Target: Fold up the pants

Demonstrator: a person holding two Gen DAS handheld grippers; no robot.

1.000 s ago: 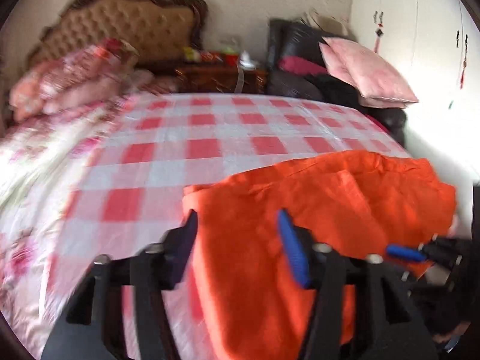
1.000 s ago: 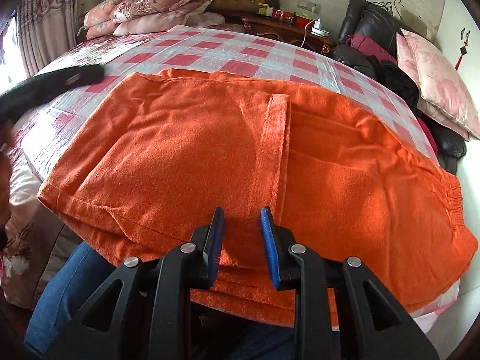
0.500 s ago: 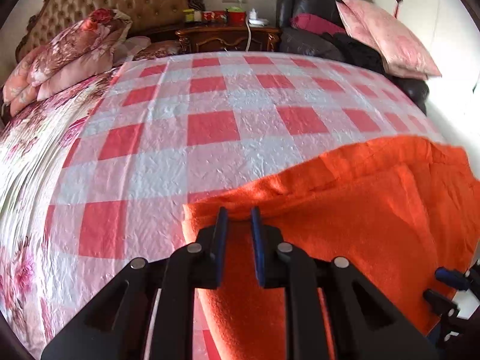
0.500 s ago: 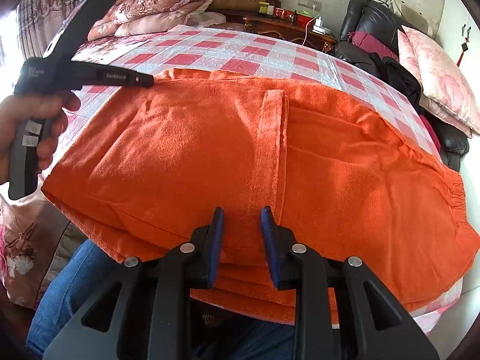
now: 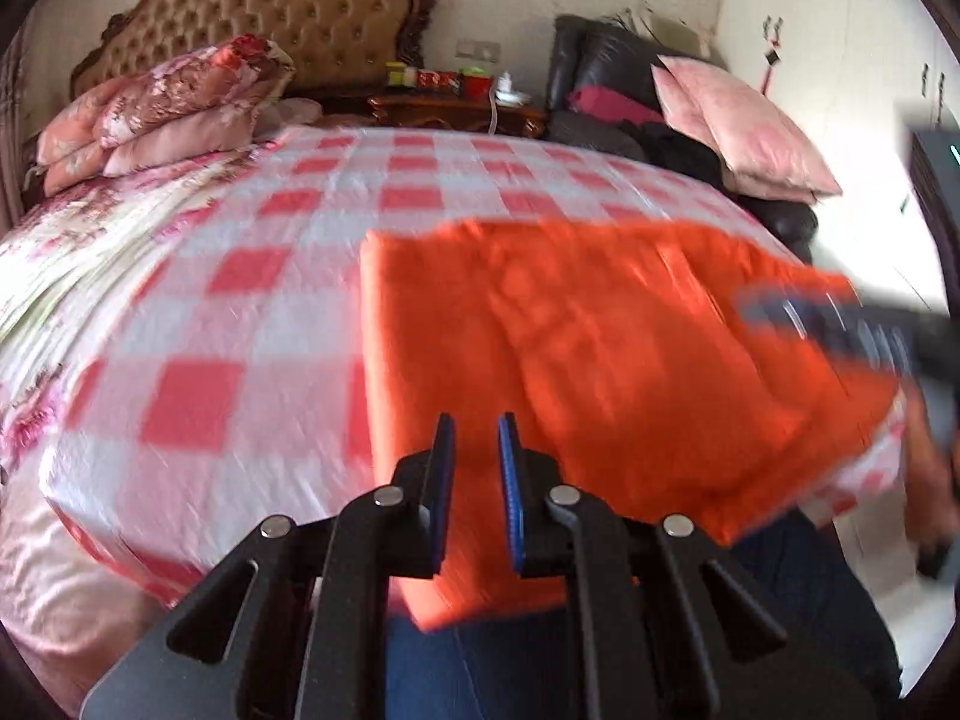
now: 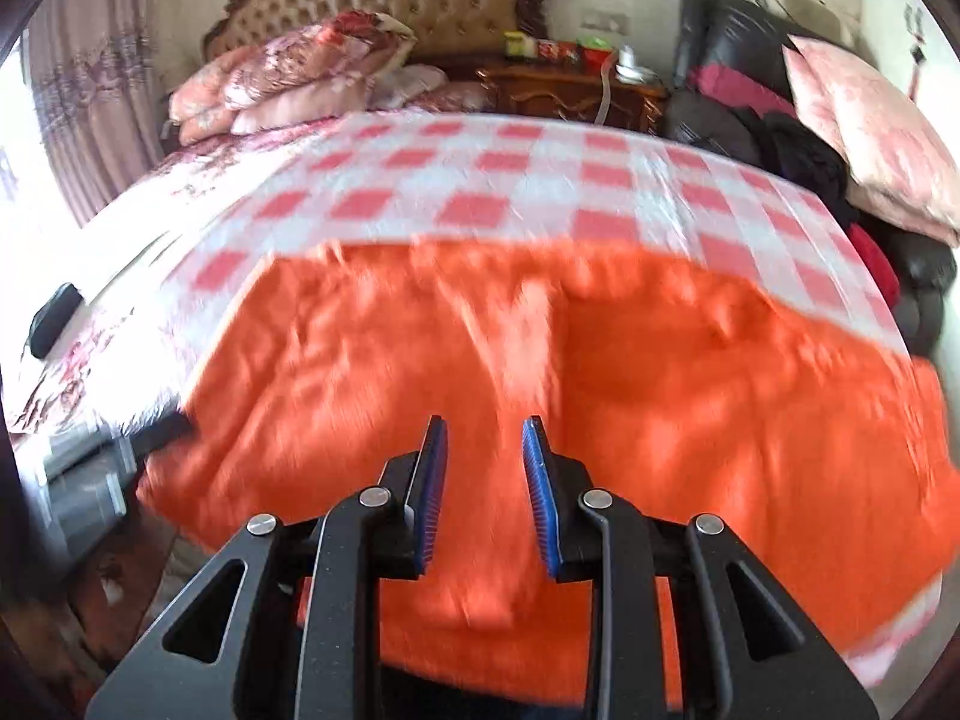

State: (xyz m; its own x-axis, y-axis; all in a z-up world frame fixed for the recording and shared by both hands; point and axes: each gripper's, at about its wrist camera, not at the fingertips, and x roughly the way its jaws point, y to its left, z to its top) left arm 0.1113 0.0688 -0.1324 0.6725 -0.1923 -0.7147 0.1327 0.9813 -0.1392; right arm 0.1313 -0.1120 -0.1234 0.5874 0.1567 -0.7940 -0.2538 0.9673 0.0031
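Bed with red-and-white checked plastic cover [image 5: 252, 276] fills both views. Orange fleece pants [image 5: 570, 348], folded flat, lie on its near edge, hanging slightly over. Left gripper [image 5: 475, 450] hovers above the pants' left part — jaws just been closing, narrow gap, nothing pinched. Right gripper [image 6: 483, 456] over the pants' middle — jaws slightly apart, empty. Frames motion-blurred.

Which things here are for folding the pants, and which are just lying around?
For the job: orange pants; checked bed cover they lie on; left gripper, its jaws just closing to a narrow gap; right gripper.

Lying about: floral quilts; pink pillow; nightstand with jars; dark clothes.
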